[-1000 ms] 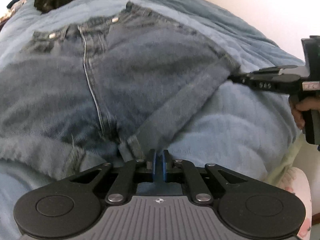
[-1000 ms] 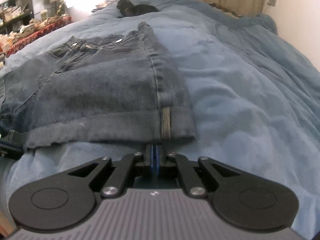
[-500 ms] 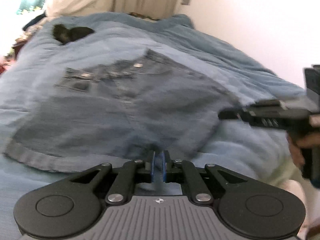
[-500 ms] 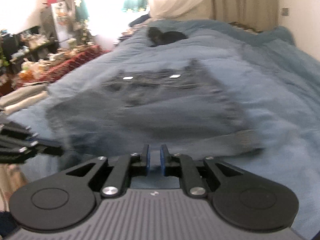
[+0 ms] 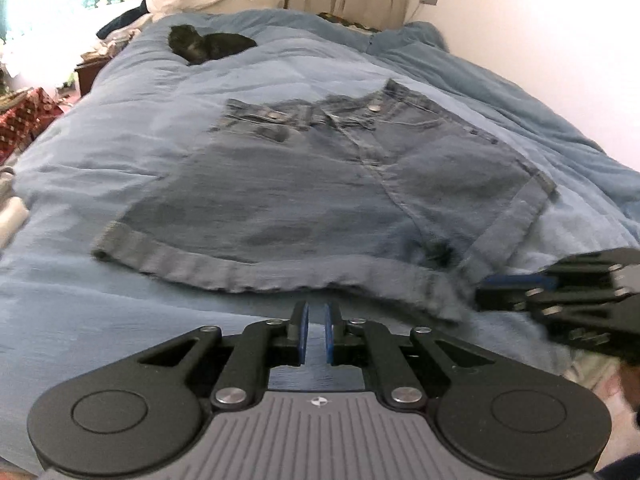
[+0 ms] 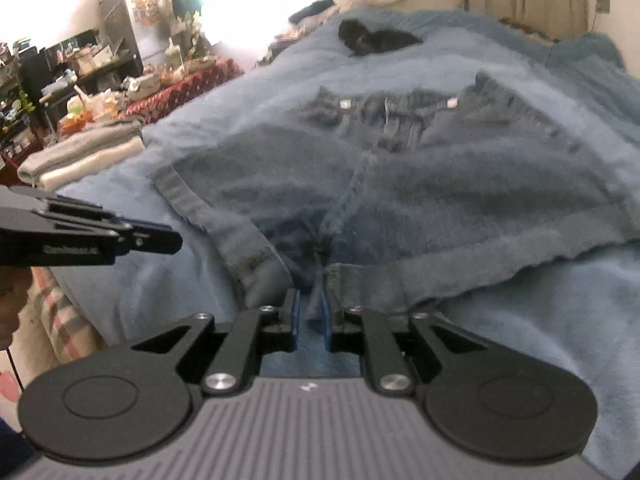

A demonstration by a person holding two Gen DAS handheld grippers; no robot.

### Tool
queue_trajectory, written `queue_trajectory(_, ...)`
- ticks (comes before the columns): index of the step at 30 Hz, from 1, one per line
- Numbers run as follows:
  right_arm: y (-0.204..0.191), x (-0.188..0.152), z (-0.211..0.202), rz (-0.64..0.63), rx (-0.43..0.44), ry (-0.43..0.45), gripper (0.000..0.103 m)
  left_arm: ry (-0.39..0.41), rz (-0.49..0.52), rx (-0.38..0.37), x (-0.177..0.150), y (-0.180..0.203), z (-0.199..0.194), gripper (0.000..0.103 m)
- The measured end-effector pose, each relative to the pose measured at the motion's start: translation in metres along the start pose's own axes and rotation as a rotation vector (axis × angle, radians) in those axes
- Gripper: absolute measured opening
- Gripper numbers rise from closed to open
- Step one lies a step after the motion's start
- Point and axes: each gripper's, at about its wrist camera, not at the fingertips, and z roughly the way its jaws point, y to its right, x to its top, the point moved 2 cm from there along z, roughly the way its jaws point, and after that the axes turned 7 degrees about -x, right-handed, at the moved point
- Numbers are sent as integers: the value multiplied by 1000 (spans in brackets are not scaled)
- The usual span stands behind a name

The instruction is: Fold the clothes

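A pair of blue denim shorts lies flat on the blue bed cover, waistband at the far end and cuffed hems toward me. My left gripper hovers just short of the near hem. Its jaws are a little apart and opening, with nothing between them. My right gripper points at the crotch of the shorts. Its jaws are opening and the hem edge lies at the fingertips, unpressed. The right gripper also shows beside the shorts' right leg, and the left gripper beside the left leg.
A dark furry shape rests at the far end of the bed. A stack of folded clothes sits at the bed's left edge, with a cluttered table behind it. A white wall runs along the right side.
Both grippers have let go of the hems and drawn back toward me, their jaws parting. The shorts now lie spread flat on the bed.
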Motion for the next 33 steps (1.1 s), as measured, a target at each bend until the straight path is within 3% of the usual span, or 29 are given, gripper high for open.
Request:
queue_trajectory(3, -15, 6, -6, -16, -19, 26, 36, 7, -3, 23, 3, -27, -3, 20)
queue_trajectory(6, -23, 5, 0, -4, -35, -7, 36, 12, 6, 69, 8, -54, -4, 27)
queue_trajectory(15, -39, -11, 21, -57, -132, -84, 36, -35, 57, 165, 11, -117, 13, 28)
queue_trajectory(20, -32, -15, 19, 23, -168, -63, 33, -53, 106, 214, 13, -136, 27, 25)
queue_trajectory(22, -30, -15, 14, 50, -180, -44, 33, -36, 103, 227, 18, -142, 28, 12)
queue_trajectory(25, -28, -14, 8, 77, -190, -23, 33, -6, 60, 187, 25, -153, 28, 10)
queue_trajectory(30, -25, -14, 4, 124, -185, -36, 33, 38, 62, 21, 28, -150, 16, 10)
queue_trajectory(33, -25, -15, 4, 138, -185, -46, 33, 31, 114, 43, 28, -146, 17, 10)
